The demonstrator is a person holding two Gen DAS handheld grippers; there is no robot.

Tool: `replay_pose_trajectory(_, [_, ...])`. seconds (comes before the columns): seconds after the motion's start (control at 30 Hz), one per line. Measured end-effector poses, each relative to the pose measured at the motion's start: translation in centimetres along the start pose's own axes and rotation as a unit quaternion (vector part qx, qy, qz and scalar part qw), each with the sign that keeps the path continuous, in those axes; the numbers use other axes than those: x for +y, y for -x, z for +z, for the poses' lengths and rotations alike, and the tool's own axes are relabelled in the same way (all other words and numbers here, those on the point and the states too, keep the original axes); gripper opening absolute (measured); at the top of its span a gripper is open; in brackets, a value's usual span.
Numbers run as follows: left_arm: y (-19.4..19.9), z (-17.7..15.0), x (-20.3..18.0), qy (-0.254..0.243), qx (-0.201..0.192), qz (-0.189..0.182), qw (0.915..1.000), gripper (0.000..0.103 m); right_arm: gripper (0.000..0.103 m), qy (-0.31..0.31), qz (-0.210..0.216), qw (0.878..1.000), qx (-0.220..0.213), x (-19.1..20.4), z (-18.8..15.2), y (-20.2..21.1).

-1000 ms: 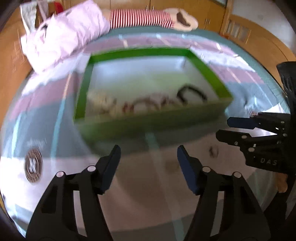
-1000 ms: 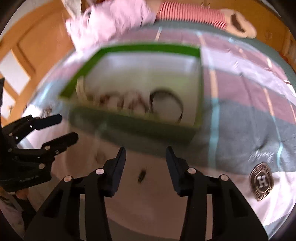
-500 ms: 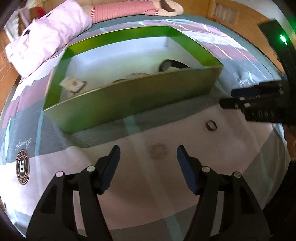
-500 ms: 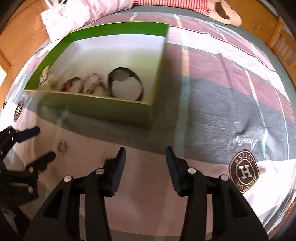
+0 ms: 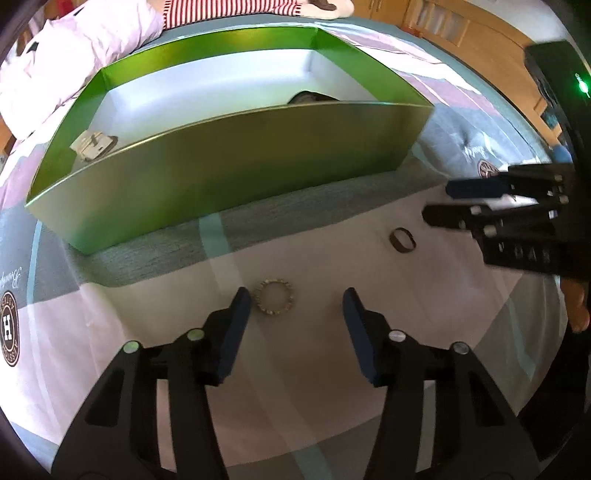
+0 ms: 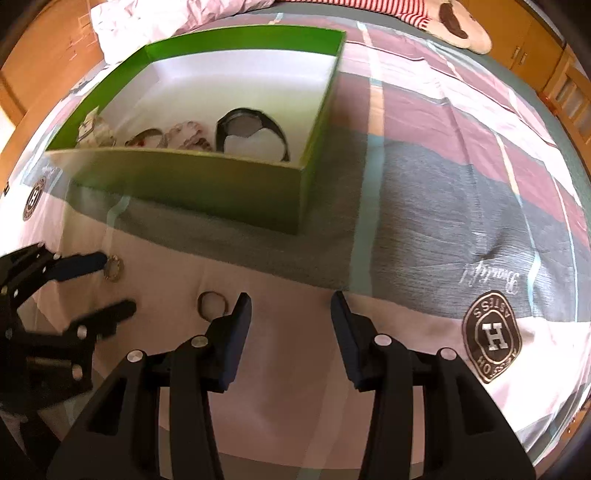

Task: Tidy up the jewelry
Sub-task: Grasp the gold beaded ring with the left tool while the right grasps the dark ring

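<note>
A green box point(image 5: 236, 166) with a white inside stands on the bedspread; in the right wrist view point(image 6: 207, 181) it holds a black bangle point(image 6: 251, 129), a beaded bracelet point(image 6: 186, 134) and other pieces. A beaded gold ring point(image 5: 275, 301) lies just ahead of my open left gripper point(image 5: 297, 306), nearer its left finger. A plain dark ring point(image 5: 402, 240) lies to the right, below my right gripper point(image 5: 436, 203). In the right wrist view that ring point(image 6: 211, 303) is just left of my open right gripper point(image 6: 291, 306), and the left gripper point(image 6: 110, 284) straddles the gold ring point(image 6: 112, 268).
The bedspread point(image 6: 443, 184) is striped pink, grey and white with round H logos point(image 6: 491, 338). A pink pillow point(image 5: 74, 48) and a striped plush toy point(image 5: 229, 9) lie behind the box. Wooden cabinets point(image 5: 461, 33) stand beyond the bed.
Both grippers have come lower and closer to the bedspread. The gold ring now sits right at my left fingertips, and the dark ring beside my right gripper's left finger.
</note>
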State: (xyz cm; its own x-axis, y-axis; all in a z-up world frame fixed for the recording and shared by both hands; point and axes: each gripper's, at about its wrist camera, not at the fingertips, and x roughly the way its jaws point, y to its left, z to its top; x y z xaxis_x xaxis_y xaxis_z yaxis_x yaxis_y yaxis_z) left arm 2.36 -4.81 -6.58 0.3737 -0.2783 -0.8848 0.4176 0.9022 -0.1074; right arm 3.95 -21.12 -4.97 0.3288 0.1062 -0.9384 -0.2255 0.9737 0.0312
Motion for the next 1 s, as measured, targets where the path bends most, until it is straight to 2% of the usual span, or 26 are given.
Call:
replay_pose_trajectory(0.27, [-0.3,0.1,-0.6,-0.014,-0.002,0.023,0.9996,0.049,0.046,0.052,0.020,0.998,0.009,2.7,-0.3,-0.7])
replay_pose_trajectory(0.6, [-0.1,0.1,-0.7,-0.024,-0.007,0.048,0.9986,0.032,0.046,0.054,0.020,0.998,-0.002,2.7,-0.3,-0.2])
replay_pose_trajectory(0.7, [0.0,0.1,-0.6,-0.022,-0.006,0.047,0.9986,0.032,0.046,0.042,0.031,0.999,-0.011,2.4,-0.2,0.3])
replay_pose_trajectory(0.9, [0.0,0.3,-0.6,-0.021,-0.006,0.050,0.9985,0.032,0.046,0.080,0.047,0.996,-0.014,3.9,-0.4,0.4])
replay_pose_trajectory(1.0, [0.2,0.4,-0.1,-0.018,-0.006,0.064,0.9978,0.032,0.046,0.096,0.035,0.995,-0.003,4.5,-0.8,-0.2])
